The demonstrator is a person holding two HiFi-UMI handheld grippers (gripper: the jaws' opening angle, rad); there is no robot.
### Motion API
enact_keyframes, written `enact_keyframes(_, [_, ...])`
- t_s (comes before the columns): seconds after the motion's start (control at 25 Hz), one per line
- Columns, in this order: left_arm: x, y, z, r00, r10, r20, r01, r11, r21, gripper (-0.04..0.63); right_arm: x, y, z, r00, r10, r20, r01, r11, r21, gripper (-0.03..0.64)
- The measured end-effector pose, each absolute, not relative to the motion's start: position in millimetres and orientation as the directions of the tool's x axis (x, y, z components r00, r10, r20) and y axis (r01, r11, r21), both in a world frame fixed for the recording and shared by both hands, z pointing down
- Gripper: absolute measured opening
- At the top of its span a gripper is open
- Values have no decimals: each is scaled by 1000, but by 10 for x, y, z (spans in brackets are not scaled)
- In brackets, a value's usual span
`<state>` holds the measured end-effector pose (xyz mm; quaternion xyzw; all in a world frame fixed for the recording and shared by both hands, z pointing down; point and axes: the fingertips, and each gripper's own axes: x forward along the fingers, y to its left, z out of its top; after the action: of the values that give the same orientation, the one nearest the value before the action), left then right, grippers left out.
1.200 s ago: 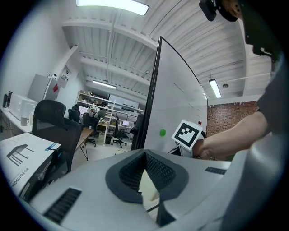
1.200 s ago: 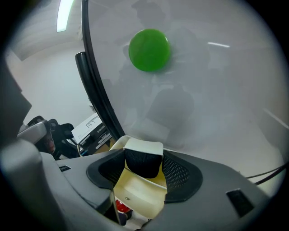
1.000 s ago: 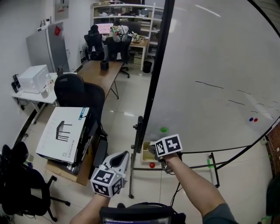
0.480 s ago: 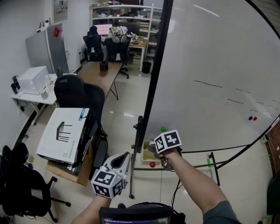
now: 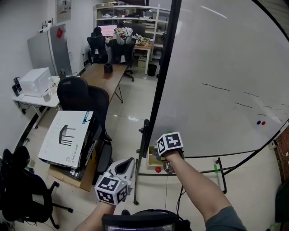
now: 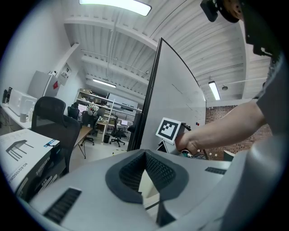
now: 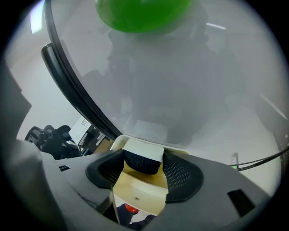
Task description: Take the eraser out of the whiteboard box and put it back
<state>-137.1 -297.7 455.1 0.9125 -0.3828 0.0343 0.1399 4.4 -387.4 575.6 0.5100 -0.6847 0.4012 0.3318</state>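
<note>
Eraser (image 7: 143, 152) sits clamped in our right claw (image 7: 143, 163) over the whiteboard box (image 7: 137, 193); our left claw (image 6: 145, 158) is closed, empty.

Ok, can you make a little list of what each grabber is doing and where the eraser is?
right gripper: fingers shut on the white-backed, dark-felt eraser
eraser place: held just over the cream plastic whiteboard box
left gripper: fingers together, holding nothing
big white whiteboard: has a round green magnet stuck on it
</note>
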Motion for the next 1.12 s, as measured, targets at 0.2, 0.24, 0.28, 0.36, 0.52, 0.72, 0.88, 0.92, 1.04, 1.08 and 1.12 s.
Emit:
enact_keyframes(0.2, [-1427, -2961, 4542, 696, -697, 175, -717, -660, 222, 29, 58, -3859, 5728, -270, -450, 851, -962, 156, -222, 290])
enact_keyframes(0.24, [-1438, -2958, 4543, 693, -699, 176, -720, -658, 221, 29, 62, -3852, 5720, -270, -455, 848, -962, 156, -223, 291])
enact_keyframes(0.28, [-1447, -2957, 4543, 691, -701, 177, -722, -656, 220, 29, 66, -3845, 5713, -271, -460, 846, -962, 157, -223, 291])
enact_keyframes(0.36, [-1456, -2957, 4542, 687, -706, 175, -726, -654, 213, 29, 75, -3832, 5700, -274, -465, 842, -961, 157, -226, 291])
enact_keyframes(0.52, [-1421, -2929, 4528, 689, -703, 174, -724, -657, 210, 29, 90, -3826, 5681, -280, -470, 837, -960, 157, -233, 291])
enact_keyframes(0.72, [-1394, -2854, 4488, 696, -698, 171, -717, -663, 215, 29, 114, -3804, 5637, -288, -479, 829, -957, 149, -247, 291])
enact_keyframes(0.88, [-1413, -2828, 4481, 688, -706, 167, -724, -656, 211, 29, 168, -3785, 5582, -299, -504, 810, -954, 137, -267, 291])
enact_keyframes(0.92, [-1411, -2823, 4476, 687, -708, 165, -726, -655, 210, 29, 190, -3779, 5561, -301, -515, 803, -953, 133, -272, 291])
enact_keyframes(1.04, [-1393, -2821, 4462, 681, -715, 162, -731, -649, 209, 29, 242, -3752, 5486, -327, -542, 774, -944, 141, -300, 291])
enact_keyframes(1.08, [-1384, -2818, 4461, 679, -716, 162, -733, -647, 211, 29, 261, -3737, 5449, -339, -555, 760, -939, 146, -312, 291])
enact_keyframes(1.12, [-1375, -2811, 4460, 677, -718, 163, -735, -645, 212, 29, 279, -3718, 5399, -352, -571, 742, -933, 154, -324, 291])
